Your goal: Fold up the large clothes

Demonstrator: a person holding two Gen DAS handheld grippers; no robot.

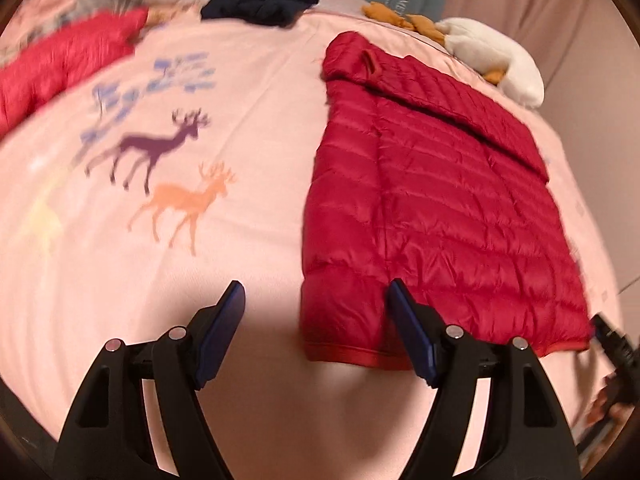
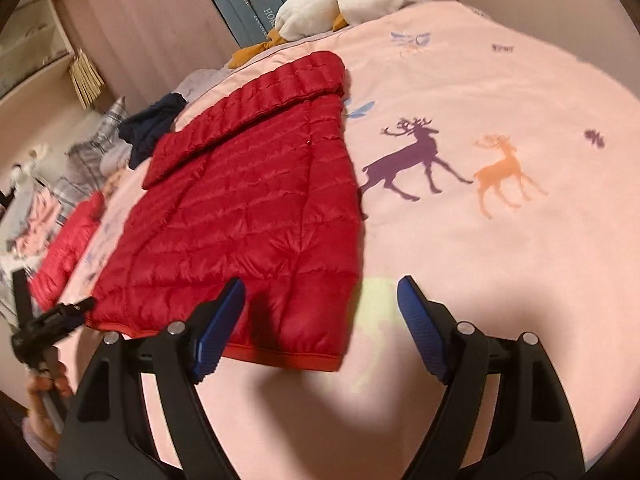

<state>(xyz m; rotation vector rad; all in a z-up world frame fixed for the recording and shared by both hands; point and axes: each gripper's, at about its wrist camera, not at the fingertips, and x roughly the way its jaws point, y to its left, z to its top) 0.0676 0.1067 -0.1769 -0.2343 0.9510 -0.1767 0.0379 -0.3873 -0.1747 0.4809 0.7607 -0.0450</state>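
Dark red quilted puffer jacket point(image 1: 432, 216) flat on pink deer-print bed cover point(image 1: 248, 92), long axis hem-near to collar-far, sleeve folded across top, L gripper point(image 1: 316, 292) & R gripper point(image 2: 320, 286) fingers wide apart, holding nothing, above hem corners.

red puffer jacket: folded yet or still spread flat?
Partly folded. The red puffer jacket lies flat on the pink bedspread with a sleeve folded across its collar end; hem end still unfolded.
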